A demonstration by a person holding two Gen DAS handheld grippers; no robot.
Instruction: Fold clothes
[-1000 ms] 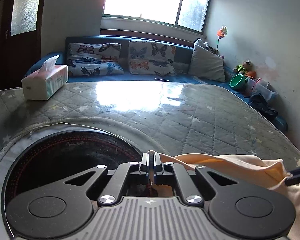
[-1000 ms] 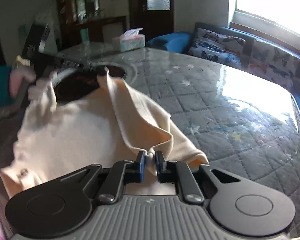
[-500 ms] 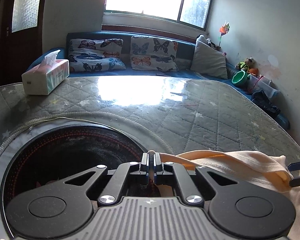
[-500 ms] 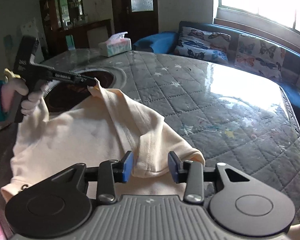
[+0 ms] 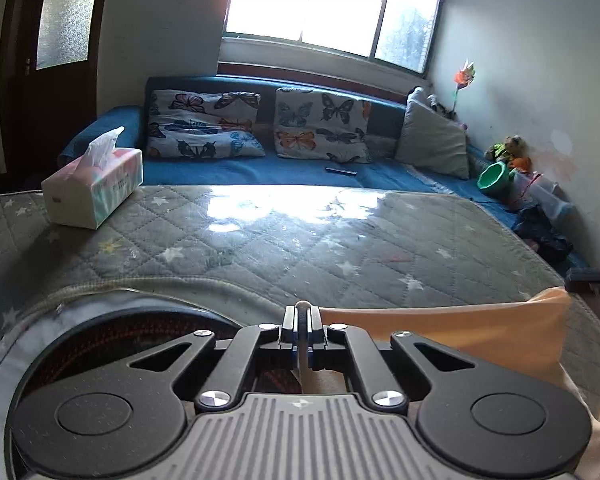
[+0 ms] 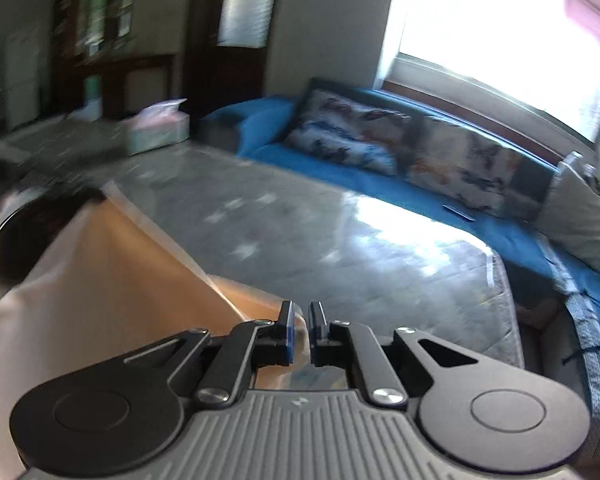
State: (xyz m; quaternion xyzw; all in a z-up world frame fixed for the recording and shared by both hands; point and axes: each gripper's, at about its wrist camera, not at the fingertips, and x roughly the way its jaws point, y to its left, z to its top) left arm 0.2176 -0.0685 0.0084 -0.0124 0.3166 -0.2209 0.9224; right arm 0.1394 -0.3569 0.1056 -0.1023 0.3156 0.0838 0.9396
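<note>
A pale peach garment (image 5: pixel 480 330) is stretched taut between my two grippers above the quilted grey table (image 5: pixel 300 248). My left gripper (image 5: pixel 301 320) is shut on one corner of it. In the right wrist view the garment (image 6: pixel 108 280) spreads out to the left, blurred by motion. My right gripper (image 6: pixel 300 320) has its jaws close together on the garment's near edge. The right gripper's tip shows at the right edge of the left wrist view (image 5: pixel 592 276), at the garment's far corner.
A tissue box (image 5: pixel 94 188) stands on the table's far left. A round dark inset (image 5: pixel 112 332) lies under my left gripper. A blue sofa (image 5: pixel 260 168) with butterfly cushions runs behind the table. A green bowl (image 5: pixel 496 178) and toys sit at the right wall.
My right gripper opened half a second ago and has closed again on the garment's edge, moving right. The garment went from slack folds to a taut sheet. The left gripper kept its hold.
</note>
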